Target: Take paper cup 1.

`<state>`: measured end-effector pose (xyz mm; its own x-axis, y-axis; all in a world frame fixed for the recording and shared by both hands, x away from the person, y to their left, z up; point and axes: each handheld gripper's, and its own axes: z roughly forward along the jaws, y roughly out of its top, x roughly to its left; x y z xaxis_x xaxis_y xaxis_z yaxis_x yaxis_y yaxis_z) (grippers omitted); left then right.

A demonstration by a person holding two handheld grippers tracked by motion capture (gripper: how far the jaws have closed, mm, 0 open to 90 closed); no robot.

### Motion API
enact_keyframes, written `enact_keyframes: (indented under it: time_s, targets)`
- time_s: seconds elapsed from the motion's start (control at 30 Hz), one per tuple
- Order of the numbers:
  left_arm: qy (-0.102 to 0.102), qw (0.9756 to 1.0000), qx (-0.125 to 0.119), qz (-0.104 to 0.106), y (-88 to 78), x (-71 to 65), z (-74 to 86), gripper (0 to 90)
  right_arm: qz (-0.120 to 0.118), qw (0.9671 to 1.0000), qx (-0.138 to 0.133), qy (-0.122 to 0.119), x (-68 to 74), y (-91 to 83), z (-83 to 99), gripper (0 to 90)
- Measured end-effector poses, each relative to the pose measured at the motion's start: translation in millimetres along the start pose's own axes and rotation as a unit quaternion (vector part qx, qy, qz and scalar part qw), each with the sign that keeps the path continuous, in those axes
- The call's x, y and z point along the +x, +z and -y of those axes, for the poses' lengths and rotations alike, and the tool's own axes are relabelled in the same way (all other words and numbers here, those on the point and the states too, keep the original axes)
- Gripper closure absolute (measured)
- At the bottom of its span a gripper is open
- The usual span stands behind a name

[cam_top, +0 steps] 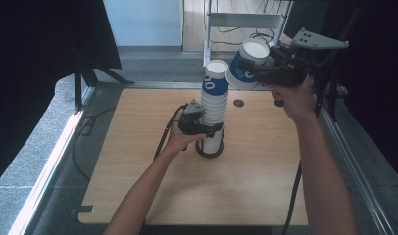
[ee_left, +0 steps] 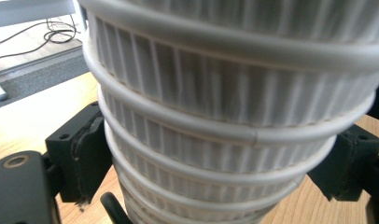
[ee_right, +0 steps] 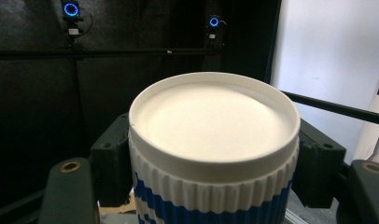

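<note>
In the high view the left claw pinches the tall stack of ribbed white-and-blue paper cups at the wooden tabletop's centre, while at two o'clock the right claw clamps one separated blue-and-white paper cup, leaving many stacked; the left gripper view shows pads hugging the ribbed walls, and the right gripper view the upturned base between pressing pads.

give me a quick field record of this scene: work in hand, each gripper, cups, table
work in hand: taking one cup off an upside-down stack
left gripper: jaws clamped on the lower part of the cup stack, holding it upright on the table
right gripper: raised up and to the right of the stack, jaws closed on a single cup
single cup: white and blue, tilted, apart from the stack
stack base: sits in a dark ring
table: light wood
</note>
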<state>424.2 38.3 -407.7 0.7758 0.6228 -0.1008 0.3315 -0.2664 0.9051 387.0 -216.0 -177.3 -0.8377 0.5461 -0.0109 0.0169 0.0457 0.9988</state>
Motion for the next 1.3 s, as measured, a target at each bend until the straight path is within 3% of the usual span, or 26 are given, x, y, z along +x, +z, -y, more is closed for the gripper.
enact_keyframes:
  time_s: [0.27,0.5,0.93,1.3]
  targets:
    - [-0.001,1.0000,0.003,0.002,-0.9,0.4,-0.3,12.1,-0.008,1.0000,0.003,0.001,5.2,-26.2,24.4,28.0]
    - [-0.003,1.0000,0.004,0.001,-1.2,0.0,-0.5,11.9,-0.018,0.9998,0.005,0.006,10.9,-36.7,53.2,28.0]
    - [-0.005,1.0000,0.000,-0.005,-2.1,-1.4,-0.1,11.7,-0.022,0.9991,0.019,0.030,8.6,-37.7,102.8,28.0]
    - [-0.002,1.0000,-0.002,-0.006,-6.2,-2.3,0.7,6.2,-0.040,0.9978,0.030,0.043,19.6,-32.4,141.8,27.9]
